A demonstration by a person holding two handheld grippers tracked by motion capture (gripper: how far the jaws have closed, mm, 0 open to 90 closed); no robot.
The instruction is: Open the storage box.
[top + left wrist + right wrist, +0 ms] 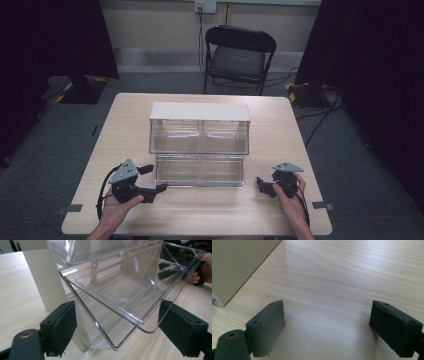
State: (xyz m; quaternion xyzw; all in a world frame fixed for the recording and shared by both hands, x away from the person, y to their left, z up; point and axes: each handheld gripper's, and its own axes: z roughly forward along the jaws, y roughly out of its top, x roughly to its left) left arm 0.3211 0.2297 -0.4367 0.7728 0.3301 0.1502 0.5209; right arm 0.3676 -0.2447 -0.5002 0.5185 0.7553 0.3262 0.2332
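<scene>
Nearly between left gripper (116, 332) jaws: clear bin (117, 305).

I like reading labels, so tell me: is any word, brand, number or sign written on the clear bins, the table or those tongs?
None: no writing shows on the clear bins, the table, the left tongs or the right tongs.
</scene>
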